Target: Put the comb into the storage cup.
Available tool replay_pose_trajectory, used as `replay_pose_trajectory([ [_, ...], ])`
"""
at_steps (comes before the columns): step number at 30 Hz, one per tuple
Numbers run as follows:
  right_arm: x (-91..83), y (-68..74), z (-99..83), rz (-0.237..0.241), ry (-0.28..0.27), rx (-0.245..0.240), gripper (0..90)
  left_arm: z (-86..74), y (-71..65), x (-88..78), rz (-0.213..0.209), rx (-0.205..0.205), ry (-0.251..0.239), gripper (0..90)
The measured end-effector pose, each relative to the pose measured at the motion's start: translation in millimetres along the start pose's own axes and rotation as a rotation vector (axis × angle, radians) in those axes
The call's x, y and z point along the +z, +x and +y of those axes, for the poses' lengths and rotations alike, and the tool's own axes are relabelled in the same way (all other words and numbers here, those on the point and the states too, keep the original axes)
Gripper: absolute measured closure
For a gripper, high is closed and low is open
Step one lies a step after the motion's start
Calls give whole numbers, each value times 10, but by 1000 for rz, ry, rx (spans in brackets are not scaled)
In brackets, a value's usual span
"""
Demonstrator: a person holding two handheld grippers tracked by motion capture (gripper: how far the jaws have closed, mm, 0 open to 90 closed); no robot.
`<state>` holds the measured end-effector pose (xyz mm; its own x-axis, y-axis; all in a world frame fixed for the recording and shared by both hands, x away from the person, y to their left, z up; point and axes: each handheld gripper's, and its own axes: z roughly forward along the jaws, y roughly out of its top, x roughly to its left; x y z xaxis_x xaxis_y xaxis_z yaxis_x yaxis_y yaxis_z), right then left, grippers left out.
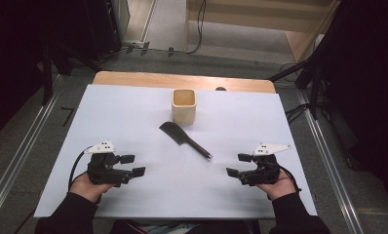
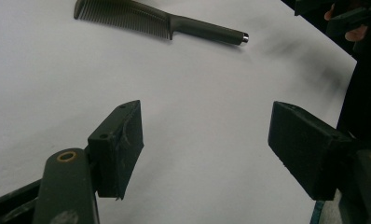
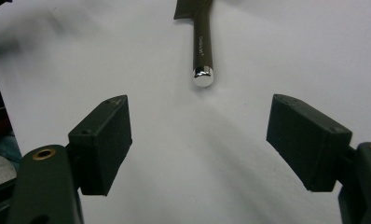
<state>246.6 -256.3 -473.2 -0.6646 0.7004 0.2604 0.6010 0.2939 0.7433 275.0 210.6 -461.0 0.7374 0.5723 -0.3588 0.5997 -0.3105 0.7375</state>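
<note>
High view: one white tabletop (image 1: 133, 112) carries two things, one comb (image 1: 184, 139) and one cup (image 1: 184, 105). The comb is dark and lies flat near the middle, teeth end toward the cup, handle slanting down toward the person's right. The cup is tan, square-mouthed, upright, just beyond the comb's teeth end and not touching it. Two hands come in from the bottom edge, each with one set of tongs. The left tongs (image 1: 133, 165) sit at the lower left, the right tongs (image 1: 239, 165) at the lower right, both pointing inward toward the middle, well apart from each other. The comb lies between them and farther up the tabletop; neither touches it. Both sets are spread, with nothing between the jaws.

Left gripper view: two black jaws stand wide apart, released, with bare white tabletop between them. One comb (image 2: 160, 22) lies across the top of the picture, teeth to the left, its metal-tipped handle to the right, well clear of the jaws. At the top right corner part of the other hand and its tongs shows.

Right gripper view: two black jaws stand wide apart, released and empty. One comb handle (image 3: 201, 44) runs down from the top edge, its shiny metal end pointing toward the gap between the jaws, near but not touching.
</note>
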Motion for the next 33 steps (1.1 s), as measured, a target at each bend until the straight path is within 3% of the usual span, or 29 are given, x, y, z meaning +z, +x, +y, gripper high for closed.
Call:
replay_pose_trajectory([
  [16, 195, -3, 191, -37, -7, -11, 192, 4, 7, -2, 3, -6, -2, 271],
  [33, 365, -1, 393, -43, -21, -14, 192, 3, 10, -2, 4, -6, -1, 271],
])
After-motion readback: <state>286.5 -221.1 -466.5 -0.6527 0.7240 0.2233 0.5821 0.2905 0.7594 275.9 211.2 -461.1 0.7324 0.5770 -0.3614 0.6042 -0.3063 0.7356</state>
